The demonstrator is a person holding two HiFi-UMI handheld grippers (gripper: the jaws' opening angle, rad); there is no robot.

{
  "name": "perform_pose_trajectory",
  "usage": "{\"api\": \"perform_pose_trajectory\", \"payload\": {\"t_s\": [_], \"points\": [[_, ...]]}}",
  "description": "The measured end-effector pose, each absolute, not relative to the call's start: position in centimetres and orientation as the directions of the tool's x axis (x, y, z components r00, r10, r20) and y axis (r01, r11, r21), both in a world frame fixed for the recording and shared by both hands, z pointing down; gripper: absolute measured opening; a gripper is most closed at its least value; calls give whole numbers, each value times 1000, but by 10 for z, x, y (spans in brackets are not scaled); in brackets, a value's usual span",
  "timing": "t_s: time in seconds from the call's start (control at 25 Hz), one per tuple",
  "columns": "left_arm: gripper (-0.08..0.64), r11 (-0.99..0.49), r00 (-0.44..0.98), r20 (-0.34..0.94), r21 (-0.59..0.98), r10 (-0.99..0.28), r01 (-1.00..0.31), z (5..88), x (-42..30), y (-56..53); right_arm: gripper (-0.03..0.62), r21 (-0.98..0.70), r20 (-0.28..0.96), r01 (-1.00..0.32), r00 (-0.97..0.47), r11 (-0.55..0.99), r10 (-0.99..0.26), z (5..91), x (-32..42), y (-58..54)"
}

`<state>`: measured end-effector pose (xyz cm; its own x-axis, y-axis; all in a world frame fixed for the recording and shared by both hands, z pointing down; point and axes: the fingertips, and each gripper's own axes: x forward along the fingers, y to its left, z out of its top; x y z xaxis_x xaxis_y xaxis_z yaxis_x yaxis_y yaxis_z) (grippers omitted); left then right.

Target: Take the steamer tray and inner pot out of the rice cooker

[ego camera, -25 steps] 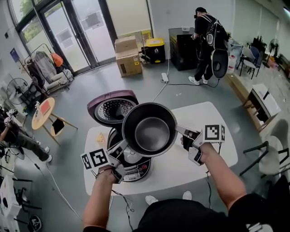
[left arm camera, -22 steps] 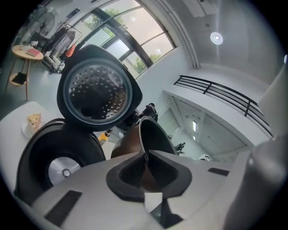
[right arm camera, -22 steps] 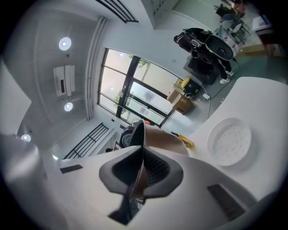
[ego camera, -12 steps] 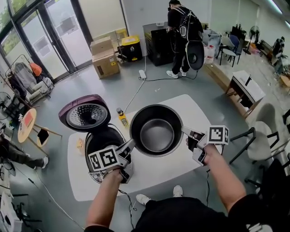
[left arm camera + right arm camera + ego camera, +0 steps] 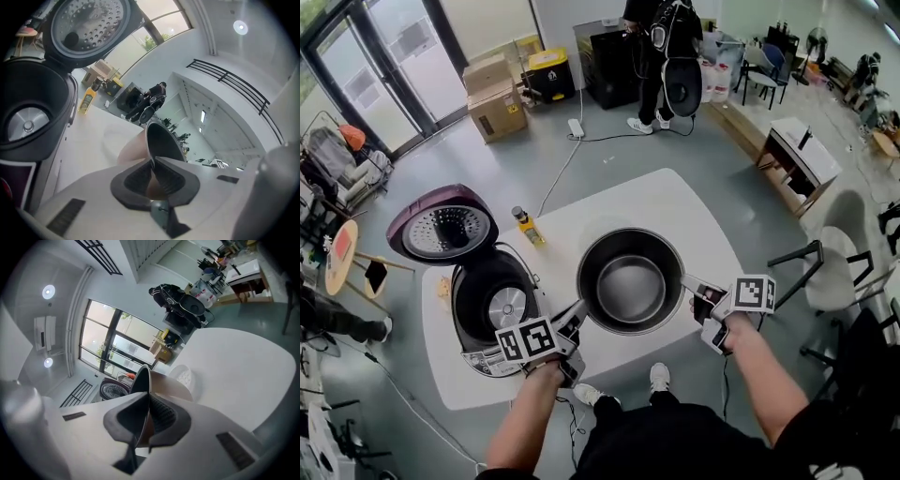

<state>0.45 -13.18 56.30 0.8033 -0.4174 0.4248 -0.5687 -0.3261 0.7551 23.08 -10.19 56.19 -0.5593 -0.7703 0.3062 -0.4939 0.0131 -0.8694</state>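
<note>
Pot [image 5: 630, 281] is held over the table [image 5: 675, 202], just right of the open cooker [image 5: 492, 305]. The left gripper [image 5: 579, 315] pinches its near-left rim and the right gripper [image 5: 689, 284] pinches its right rim, both clamped on the thin edge.

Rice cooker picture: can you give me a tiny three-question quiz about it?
1. True or false: the inner pot sits inside the rice cooker.
2. How many tongs pinch the pot's rim? A none, B one, C two.
3. Fill in: the cooker's lid is ____.
Key: 1 false, it is out over the table. 2 C, left tongs and right tongs. 3 open.
</note>
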Motion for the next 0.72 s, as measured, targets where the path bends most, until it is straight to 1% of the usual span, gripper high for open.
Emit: {"api": "perform_pose_trajectory", "payload": {"t_s": [0.32,0.72], "points": [[29,-278,786,504,746,-357,-605,620,17,-101,9,-866,377,-494,-548,-75,-747,617,244,-73],[28,-223,752,551,732,-360,-643,662,14,-95,9,-852,438,-506,-552,-133,-709,661,238,-64]]}}
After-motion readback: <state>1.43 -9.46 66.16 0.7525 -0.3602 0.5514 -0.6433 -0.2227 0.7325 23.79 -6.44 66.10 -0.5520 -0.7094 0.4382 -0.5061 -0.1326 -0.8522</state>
